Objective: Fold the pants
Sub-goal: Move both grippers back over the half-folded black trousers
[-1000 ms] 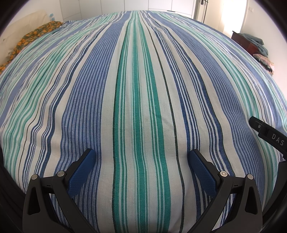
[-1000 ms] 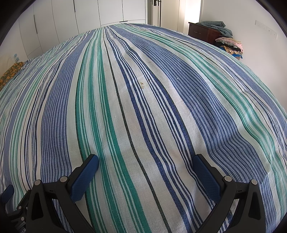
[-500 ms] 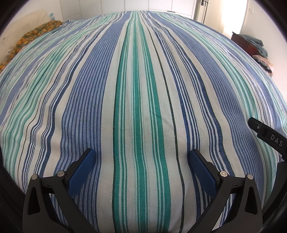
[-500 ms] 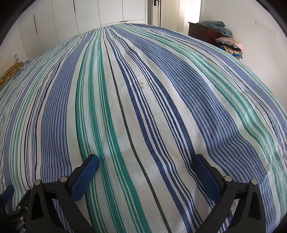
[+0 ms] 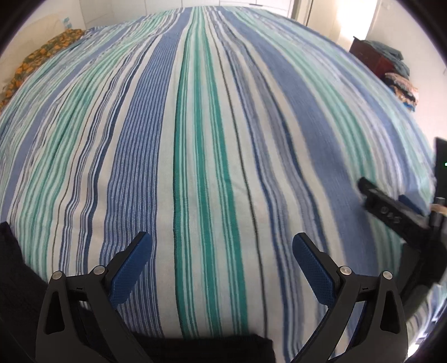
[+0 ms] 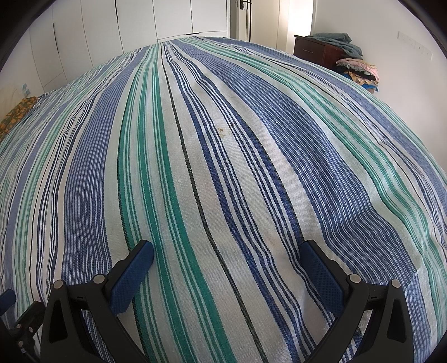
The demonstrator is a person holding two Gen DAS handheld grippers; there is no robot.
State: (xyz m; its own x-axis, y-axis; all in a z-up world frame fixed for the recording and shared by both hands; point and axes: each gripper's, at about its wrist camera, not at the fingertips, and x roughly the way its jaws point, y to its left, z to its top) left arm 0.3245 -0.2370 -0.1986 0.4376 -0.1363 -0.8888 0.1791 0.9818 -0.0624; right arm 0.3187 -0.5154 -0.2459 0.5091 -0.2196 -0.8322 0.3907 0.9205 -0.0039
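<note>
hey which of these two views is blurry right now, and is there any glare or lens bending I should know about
Left wrist view: motion blur smears the striped bedspread and the right hand-held gripper at its edge; bright glare blows out the doorway. Right wrist view: sharp, weave visible, milder glare at the doorway. Both views: fisheye bulges the flat bed into a dome, with dark corners.

The striped blue, green and white bedspread (image 6: 223, 167) is coarse woven cloth, matt; the gripper fingers' blue pads (image 6: 321, 276) look dimpled, rubbery.
</note>
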